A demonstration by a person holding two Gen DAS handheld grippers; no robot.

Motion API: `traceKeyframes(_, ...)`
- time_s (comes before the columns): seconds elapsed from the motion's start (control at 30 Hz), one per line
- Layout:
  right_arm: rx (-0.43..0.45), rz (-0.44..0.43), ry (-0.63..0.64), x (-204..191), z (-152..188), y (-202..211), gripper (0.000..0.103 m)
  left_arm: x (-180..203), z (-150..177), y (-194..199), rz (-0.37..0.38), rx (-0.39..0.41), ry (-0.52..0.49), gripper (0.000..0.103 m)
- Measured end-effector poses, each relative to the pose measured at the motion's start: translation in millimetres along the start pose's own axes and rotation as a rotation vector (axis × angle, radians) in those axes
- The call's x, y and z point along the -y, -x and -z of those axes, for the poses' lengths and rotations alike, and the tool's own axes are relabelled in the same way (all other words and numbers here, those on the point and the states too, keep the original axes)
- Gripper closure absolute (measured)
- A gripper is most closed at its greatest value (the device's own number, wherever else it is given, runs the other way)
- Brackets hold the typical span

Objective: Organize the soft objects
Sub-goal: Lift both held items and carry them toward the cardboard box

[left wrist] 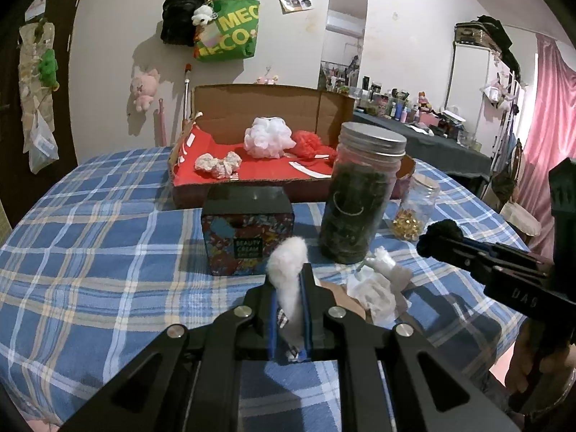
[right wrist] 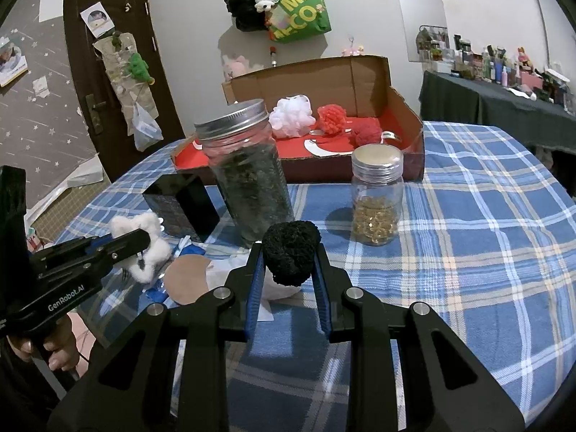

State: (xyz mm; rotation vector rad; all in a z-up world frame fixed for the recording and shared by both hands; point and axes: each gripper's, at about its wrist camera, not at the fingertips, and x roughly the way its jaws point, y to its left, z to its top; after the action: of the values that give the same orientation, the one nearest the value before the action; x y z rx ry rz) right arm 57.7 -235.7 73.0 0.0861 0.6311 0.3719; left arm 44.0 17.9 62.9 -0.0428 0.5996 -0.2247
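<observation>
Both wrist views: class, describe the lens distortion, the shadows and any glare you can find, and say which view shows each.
Left wrist view: fisheye bending bows the plaid tablecloth and darkens the corners; the green tote bag throws a soft shadow on the wall; a glare spot sits on the black box. Right wrist view: the small jar casts a shadow leftward; the door leans.

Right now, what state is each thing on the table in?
left gripper: shut on white cotton tuft
right gripper: shut on black pom-pom
tall jar: upright, lid on
small jar: upright, lid on
cardboard box: open, white puff and red puffs inside
</observation>
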Motion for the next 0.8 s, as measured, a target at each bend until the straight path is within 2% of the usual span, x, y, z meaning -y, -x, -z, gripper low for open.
traceKeyframes(0.3, -0.016, 0.017, -0.041, 14.7, -0.4, 0.0, 0.078, -4.9, -3.1, -2.6, -0.017, -0.009, 0.008, 0.092)
traceKeyframes(0.6, -0.053, 0.054, -0.125, 51.5, -3.5, 0.4, 0.078, -44.9, -10.5, -4.0, -0.050, -0.056, 0.069, 0.092)
traceKeyframes(0.8, -0.077, 0.067, -0.171, 75.4, -10.3, -3.3, 0.078, -64.3, -15.7, -11.8, -0.083, -0.092, 0.052, 0.092)
